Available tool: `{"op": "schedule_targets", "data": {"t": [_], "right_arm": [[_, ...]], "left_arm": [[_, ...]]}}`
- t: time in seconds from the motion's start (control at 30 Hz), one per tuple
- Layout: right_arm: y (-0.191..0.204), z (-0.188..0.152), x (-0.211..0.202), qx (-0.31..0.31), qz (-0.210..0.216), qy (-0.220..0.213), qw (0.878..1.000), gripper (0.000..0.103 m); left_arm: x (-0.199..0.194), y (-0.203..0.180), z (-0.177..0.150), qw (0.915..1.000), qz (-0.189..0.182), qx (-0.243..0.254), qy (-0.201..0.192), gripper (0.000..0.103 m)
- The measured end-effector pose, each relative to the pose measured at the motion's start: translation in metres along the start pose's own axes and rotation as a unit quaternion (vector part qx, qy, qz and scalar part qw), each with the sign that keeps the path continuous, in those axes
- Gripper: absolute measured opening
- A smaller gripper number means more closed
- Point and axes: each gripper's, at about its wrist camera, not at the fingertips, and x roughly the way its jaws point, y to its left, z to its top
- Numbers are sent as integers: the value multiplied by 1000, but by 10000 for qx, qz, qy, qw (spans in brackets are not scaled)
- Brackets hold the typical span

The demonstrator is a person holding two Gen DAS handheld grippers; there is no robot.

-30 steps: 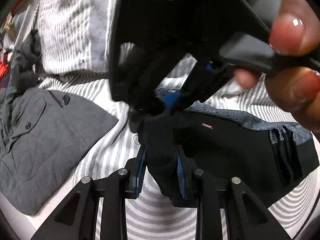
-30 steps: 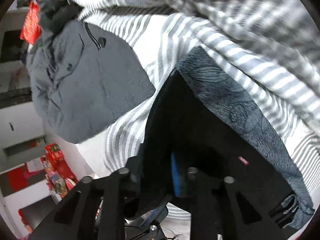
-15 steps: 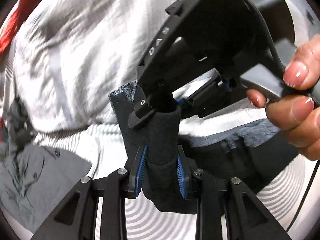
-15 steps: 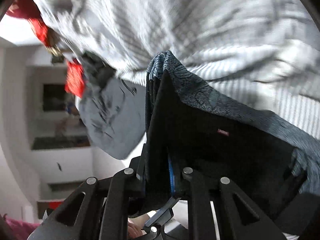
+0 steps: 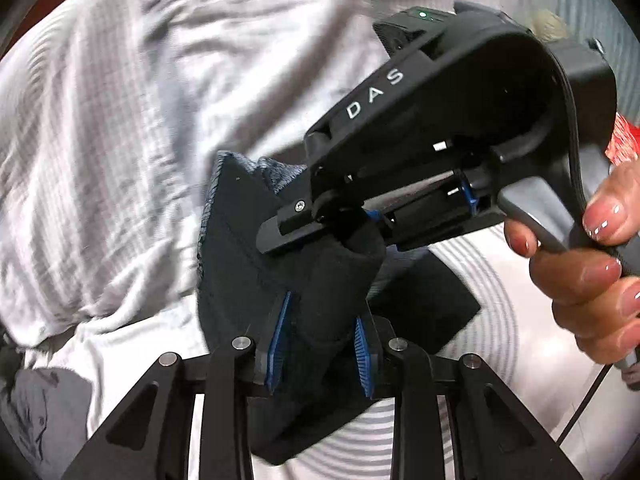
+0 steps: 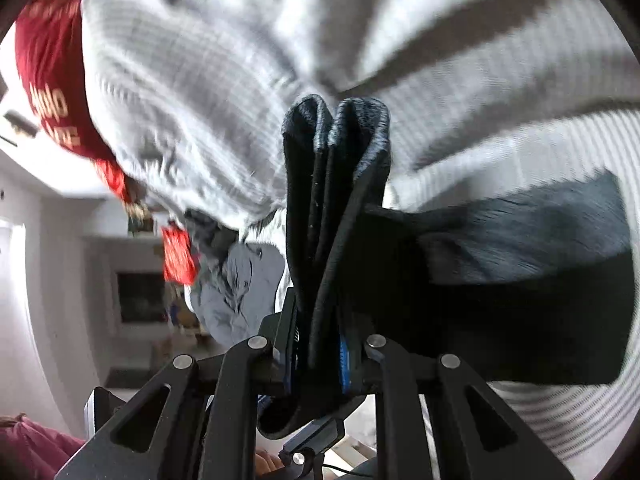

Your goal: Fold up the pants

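Note:
The dark navy pants (image 5: 256,264) are lifted off the striped bed cover (image 5: 492,280). My left gripper (image 5: 320,344) is shut on a thick bunch of the pants fabric between its blue pads (image 5: 277,340). My right gripper (image 6: 320,352) is shut on a folded edge of the same pants (image 6: 332,184), which stands up between its fingers. The rest of the pants hangs to the right (image 6: 520,280). In the left wrist view the right gripper body (image 5: 440,128), held by a hand (image 5: 580,272), sits just above and right of the left fingers, close together.
A grey-and-white striped cover (image 6: 200,100) is bunched behind. A grey buttoned garment (image 6: 232,288) lies at the left, also at the lower left of the left wrist view (image 5: 36,412). Red items (image 6: 52,88) and room furniture (image 6: 140,296) are far left.
Both grippers have lifted the pants up off the bed cover and tilted. The views swung away from the grey garment, and the right gripper now sits higher and further right.

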Motion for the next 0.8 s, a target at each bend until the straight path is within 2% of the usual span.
{"op": "schedule_targets", "data": {"t": [0.07,0.27,0.4,0.57,0.63,0.67,0.7,0.8], "right_arm": [[-26,-4,-26,210,57,-161,9996,18],[-84,-12,-54,619,68,-387,9973,18],[-124,-10,-55,823,75,-393,9958,18],[-159,-9,-34,1034,0,-287,9942,18],[-168,-12,-30,1113,1,-261,9934,20],[-169,-15,-29,1135,-17,-261,9932,24],[-171,-16,-29,1157,-58,-268,9929,26],[-167,-19,-35,1164,-286,-316,9923,31]], "left_arm": [[8,-18,2,9999,-71,140,39,30],[38,-66,0,9978,-236,563,260,30],[70,-88,-3,9963,-228,662,505,30],[100,-96,-16,9938,-117,710,849,31],[105,-98,-21,9929,-108,740,920,42],[107,-100,-24,9923,-186,726,983,58],[109,-103,-25,9919,-244,700,1028,65],[101,-105,-27,9918,-246,724,1021,65]]}}
